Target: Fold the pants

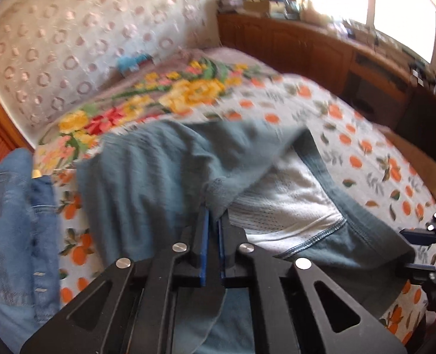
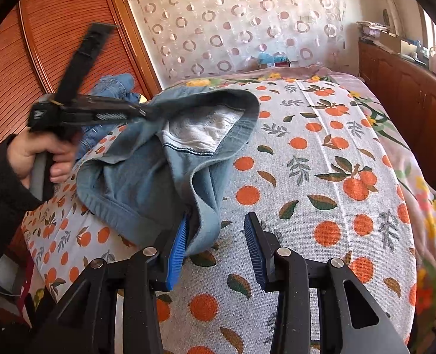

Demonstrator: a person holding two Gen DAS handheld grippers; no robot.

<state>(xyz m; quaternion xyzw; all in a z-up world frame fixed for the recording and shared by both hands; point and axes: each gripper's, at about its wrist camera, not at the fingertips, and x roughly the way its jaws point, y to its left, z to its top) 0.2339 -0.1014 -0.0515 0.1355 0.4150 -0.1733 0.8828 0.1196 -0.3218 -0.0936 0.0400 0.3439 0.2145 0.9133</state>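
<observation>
Grey-blue pants [image 1: 147, 177] with a white mesh lining [image 1: 288, 206] lie bunched on the bed. My left gripper [image 1: 213, 221] is shut on a fold of the pants and lifts it; it shows from the side in the right wrist view [image 2: 144, 112], held by a hand. My right gripper [image 2: 218, 233] is open, low over the bedsheet, with a hanging edge of the pants [image 2: 147, 183] against its left pad [image 2: 178, 244]. The white lining [image 2: 200, 132] shows there too. My right gripper also shows at the right edge of the left wrist view [image 1: 424, 236].
The bed has a white sheet with an orange-fruit print [image 2: 336, 206] and a floral blanket [image 1: 159, 97] at the far end. Blue jeans [image 1: 11, 221] lie at the left of the bed. A wooden wardrobe [image 2: 41, 44] stands at the left, a wooden cabinet [image 2: 409, 88] at the right.
</observation>
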